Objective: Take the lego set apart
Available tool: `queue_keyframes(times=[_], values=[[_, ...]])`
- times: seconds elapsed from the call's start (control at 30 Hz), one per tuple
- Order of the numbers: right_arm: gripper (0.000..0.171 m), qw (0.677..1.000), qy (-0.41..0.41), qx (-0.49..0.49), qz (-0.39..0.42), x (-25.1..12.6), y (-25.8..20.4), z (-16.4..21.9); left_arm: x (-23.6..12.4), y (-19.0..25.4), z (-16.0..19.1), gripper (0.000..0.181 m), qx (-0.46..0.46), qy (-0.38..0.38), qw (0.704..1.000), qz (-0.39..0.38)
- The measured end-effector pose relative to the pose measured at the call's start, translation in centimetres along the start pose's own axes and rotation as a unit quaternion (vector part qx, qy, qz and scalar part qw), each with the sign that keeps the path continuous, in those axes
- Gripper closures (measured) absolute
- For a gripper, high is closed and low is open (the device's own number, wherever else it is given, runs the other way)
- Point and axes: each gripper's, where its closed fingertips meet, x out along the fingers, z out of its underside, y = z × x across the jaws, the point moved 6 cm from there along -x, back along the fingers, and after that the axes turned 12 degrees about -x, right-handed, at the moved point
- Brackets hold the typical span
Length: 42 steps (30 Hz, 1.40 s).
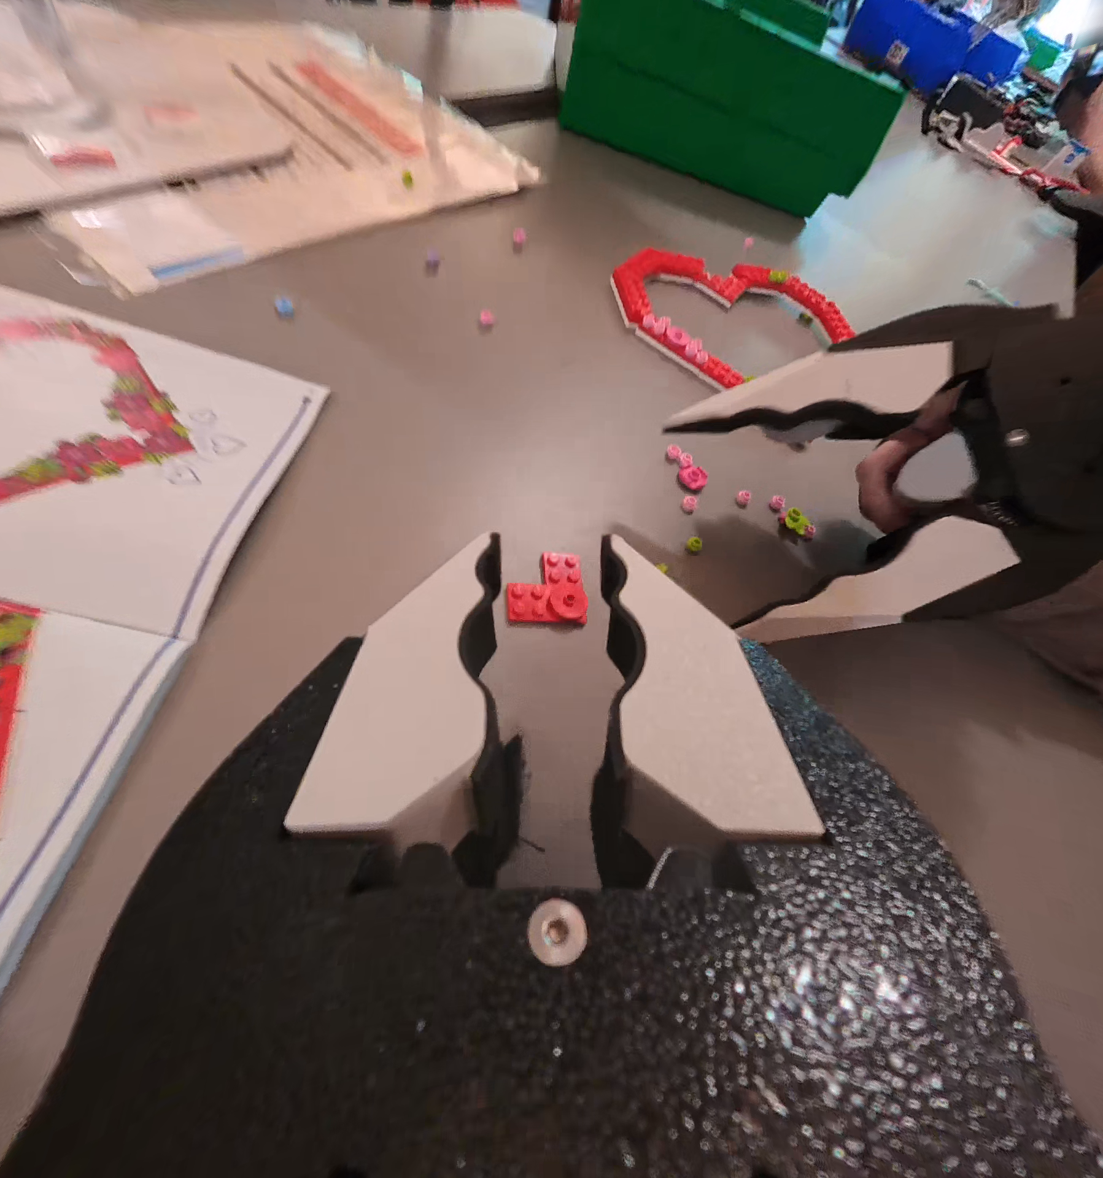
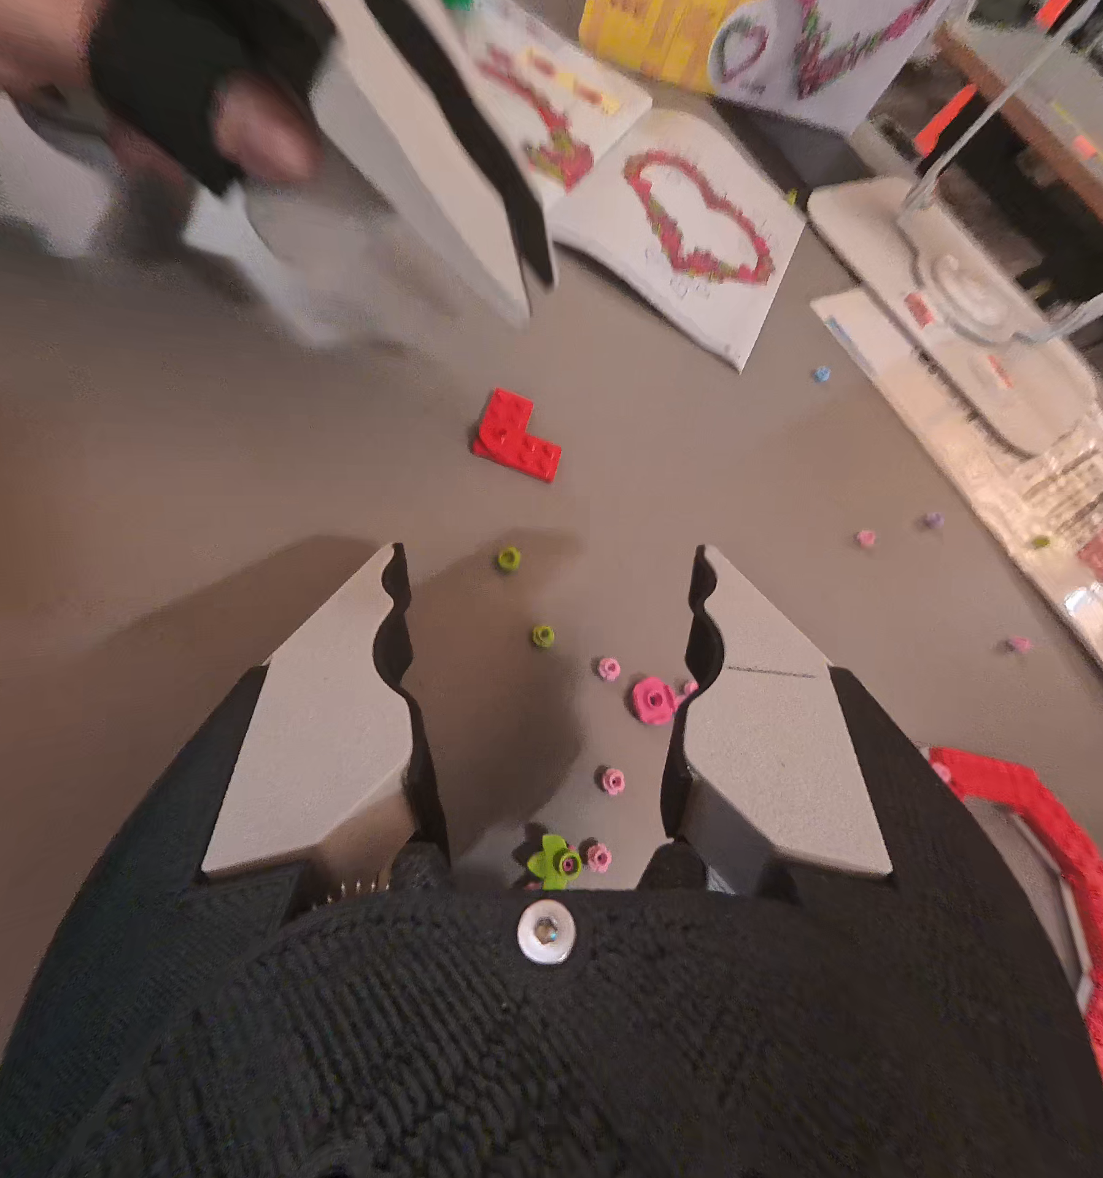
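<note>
A red L-shaped piece of joined plates lies flat on the grey table, also in the right wrist view. My left gripper is open and empty, its tips on either side of that piece, just above it. The red heart frame lies farther back right; its edge shows in the right wrist view. My right gripper is open and empty above loose studs; it also shows in the left wrist view at the right. Small pink flowers and lime studs lie loose under it.
An open instruction booklet lies at the left, also in the right wrist view. Clear plastic bags lie behind it. A green box stands at the back. Small coloured studs are scattered on the table. My right fingertips sit around 8 cm from my left ones. From the left gripper's tips to the red L-shaped piece is close to 5 cm. My right wrist view looks at it from another angle.
</note>
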Motion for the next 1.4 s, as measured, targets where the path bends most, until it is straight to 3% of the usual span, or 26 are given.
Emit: queue_keyframes(times=[0.17, 0.27, 0.43, 0.57, 0.63, 0.83, 0.93, 1.07, 1.4], values=[[0.080, 0.999, 0.023, 0.004, 0.046, -0.8, 0.9, -0.6, -3.3, 2.5, -0.6, 0.150, 0.055, 0.057, 0.997, -0.011], [0.083, 0.996, 0.057, 0.000, 0.070, -1.5, 1.0, -1.6, -6.5, 5.9, 0.5, 0.148, 0.061, 0.086, 0.994, 0.033], [0.092, 0.983, 0.121, -0.037, 0.130, -2.6, 1.2, -2.8, -12.8, 12.6, 4.7, 0.148, 0.127, 0.093, 0.985, 0.067], [0.098, 0.980, 0.138, -0.045, 0.133, -2.6, 1.1, -2.8, -16.8, 16.5, 9.8, 0.161, 0.158, 0.101, 0.980, 0.068], [0.102, 0.981, 0.142, -0.043, 0.124, -2.4, 1.0, -2.8, -17.7, 17.7, 12.7, 0.167, 0.173, 0.060, 0.981, 0.068], [0.106, 0.981, 0.151, -0.054, 0.112, -2.4, 0.5, -3.6, -18.2, 16.7, 24.6, 0.178, 0.194, -0.150, 0.967, 0.066], [0.108, 0.981, 0.146, -0.063, 0.112, -2.2, 0.2, -3.6, -17.3, 14.3, 29.6, 0.170, 0.143, -0.190, 0.970, 0.049], [0.110, 0.982, 0.136, -0.067, 0.115, -2.1, 0.0, -3.3, -15.9, 12.0, 30.5, 0.152, 0.071, -0.099, 0.992, 0.030], [0.114, 0.985, 0.119, -0.063, 0.112, -1.7, 0.0, -2.8, -13.1, 10.4, 33.0, 0.166, 0.072, -0.111, 0.991, 0.032]])
